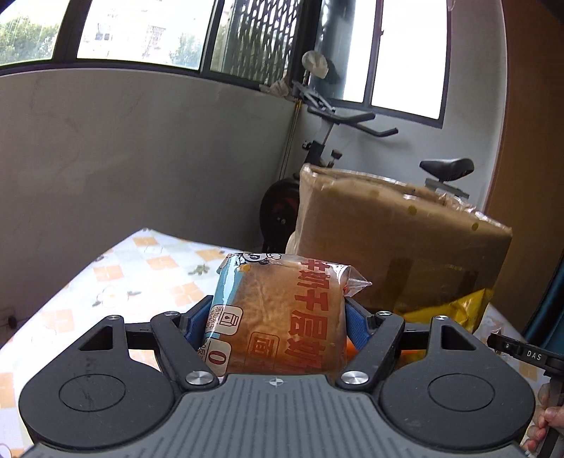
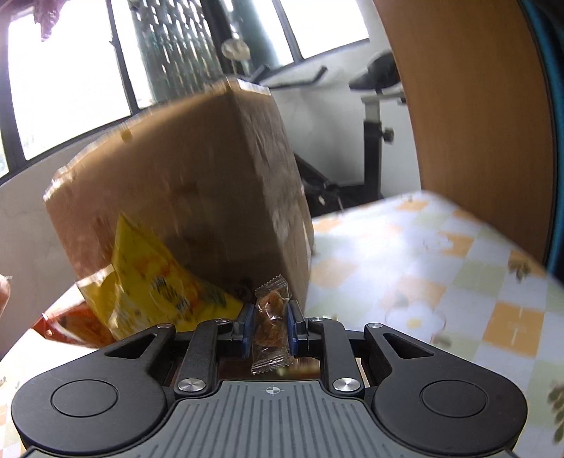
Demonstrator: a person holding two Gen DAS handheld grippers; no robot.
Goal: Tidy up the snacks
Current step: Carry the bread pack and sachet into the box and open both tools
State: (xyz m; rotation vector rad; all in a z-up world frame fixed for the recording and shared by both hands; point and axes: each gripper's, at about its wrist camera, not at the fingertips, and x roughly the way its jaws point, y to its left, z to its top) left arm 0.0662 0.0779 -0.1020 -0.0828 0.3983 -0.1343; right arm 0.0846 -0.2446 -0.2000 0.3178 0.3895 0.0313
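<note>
Right wrist view smeared by motion: cardboard box (image 2: 183, 183) and yellow bag (image 2: 155, 285) print unreadable. Bread pack (image 1: 278, 317) lower end hidden behind gripper body. Hand (image 1: 548, 422) cut off at lower right frame edge.

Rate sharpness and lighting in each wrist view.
Left wrist: sharp, bread packet print readable, windows blown out, fisheye bends the frames. Right wrist: motion blur smears the cardboard box and yellow bag; the clamped small candy wrapper stays crisp.

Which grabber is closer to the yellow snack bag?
Right. The right gripper sits just beside the yellow bag; the left gripper is farther back from it.
</note>
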